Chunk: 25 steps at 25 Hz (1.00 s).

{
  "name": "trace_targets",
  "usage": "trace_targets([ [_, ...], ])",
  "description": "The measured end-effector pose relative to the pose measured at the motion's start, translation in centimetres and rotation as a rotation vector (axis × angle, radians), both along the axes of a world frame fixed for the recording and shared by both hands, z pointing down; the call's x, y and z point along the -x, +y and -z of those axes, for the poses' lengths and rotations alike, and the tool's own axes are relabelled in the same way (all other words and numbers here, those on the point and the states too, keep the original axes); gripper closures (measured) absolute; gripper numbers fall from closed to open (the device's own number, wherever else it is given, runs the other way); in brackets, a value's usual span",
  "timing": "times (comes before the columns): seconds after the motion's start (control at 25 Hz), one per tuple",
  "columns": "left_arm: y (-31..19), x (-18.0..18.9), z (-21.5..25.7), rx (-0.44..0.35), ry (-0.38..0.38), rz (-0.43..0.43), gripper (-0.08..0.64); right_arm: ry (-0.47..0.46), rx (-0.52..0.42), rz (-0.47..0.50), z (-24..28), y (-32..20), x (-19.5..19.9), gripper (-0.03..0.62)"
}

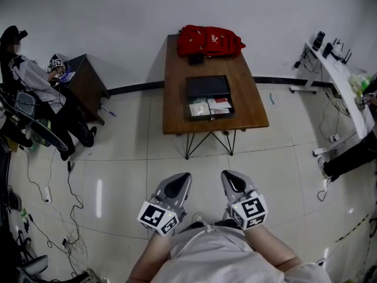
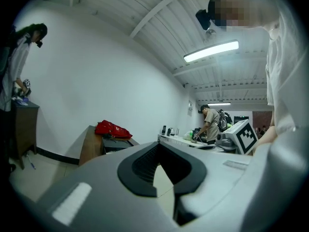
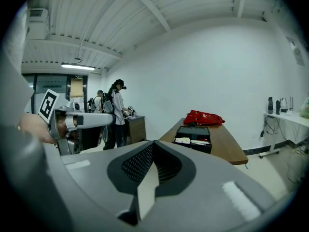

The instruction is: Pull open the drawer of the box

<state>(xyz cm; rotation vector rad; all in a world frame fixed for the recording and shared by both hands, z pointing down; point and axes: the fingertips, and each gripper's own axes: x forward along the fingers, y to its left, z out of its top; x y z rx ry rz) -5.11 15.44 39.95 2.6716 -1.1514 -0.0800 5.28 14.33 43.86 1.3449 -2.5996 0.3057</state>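
Observation:
A black box (image 1: 207, 87) sits in the middle of a wooden table (image 1: 250, 114), far ahead of me. Its drawer (image 1: 210, 108) stands pulled out toward me, with papers and small items showing inside. The right gripper view shows the same box (image 3: 195, 131) with the drawer (image 3: 192, 141) out. In the left gripper view the box (image 2: 116, 144) is seen from the side. My left gripper (image 1: 177, 187) and right gripper (image 1: 234, 183) are held low near my body, over the floor, well short of the table. Both are shut and empty; the left gripper (image 2: 160, 145) and right gripper (image 3: 153, 144) hold nothing.
A red backpack (image 1: 210, 40) lies at the table's far end behind the box. A dark cabinet (image 1: 85, 81) with a person beside it stands at the left wall. A white desk (image 1: 341, 75) runs along the right. Cables (image 1: 65, 234) trail over the tiled floor at left.

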Motion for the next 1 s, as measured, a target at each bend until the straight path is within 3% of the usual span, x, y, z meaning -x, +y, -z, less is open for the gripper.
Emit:
trace_targets([
  [1.0,0.4,-1.1,-0.2,-0.008,-0.008,-0.031,0.554,0.013,-0.024,-0.009,0.4,1.1,-0.3,0.586],
])
